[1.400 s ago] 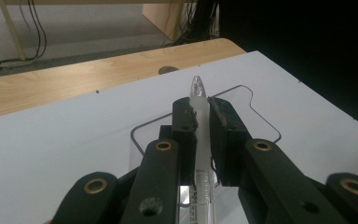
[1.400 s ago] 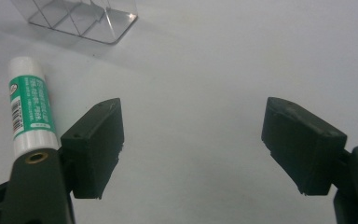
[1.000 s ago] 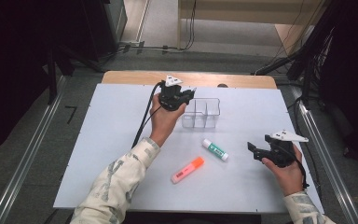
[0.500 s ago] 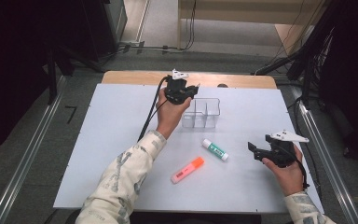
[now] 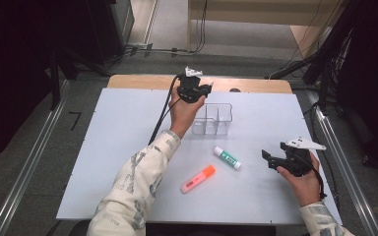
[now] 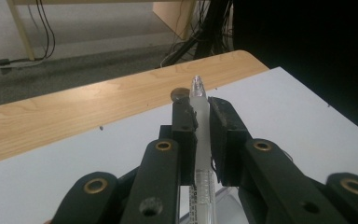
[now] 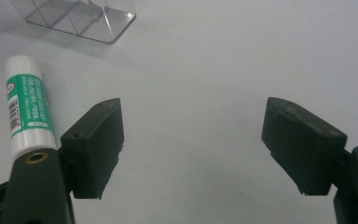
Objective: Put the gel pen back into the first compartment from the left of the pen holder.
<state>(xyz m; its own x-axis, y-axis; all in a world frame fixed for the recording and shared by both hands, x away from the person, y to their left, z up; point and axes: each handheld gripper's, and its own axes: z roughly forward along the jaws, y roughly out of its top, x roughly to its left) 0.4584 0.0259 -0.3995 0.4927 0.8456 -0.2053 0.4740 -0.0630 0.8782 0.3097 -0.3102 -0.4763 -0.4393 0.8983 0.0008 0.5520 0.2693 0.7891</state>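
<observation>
Pen (image 6: pixel 199 135) sat pinched lengthwise between the jaws of the left gripper (image 5: pixel 207 89), just above the clear organizer (image 5: pixel 213 119); a loose pinch could let it slide past the compartments. Right gripper (image 7: pixel 191 144) rested spread wide beside the glue stick (image 7: pixel 28 107) on the surface (image 5: pixel 128 132).

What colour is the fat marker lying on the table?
Orange, with a paler pink end. The marker shows best in the high view, lying near the glue stick.

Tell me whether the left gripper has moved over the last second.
Yes. The left gripper, shut on a pen, has moved toward the table's far edge, from beside the clear organizer to past its far left corner.
</observation>
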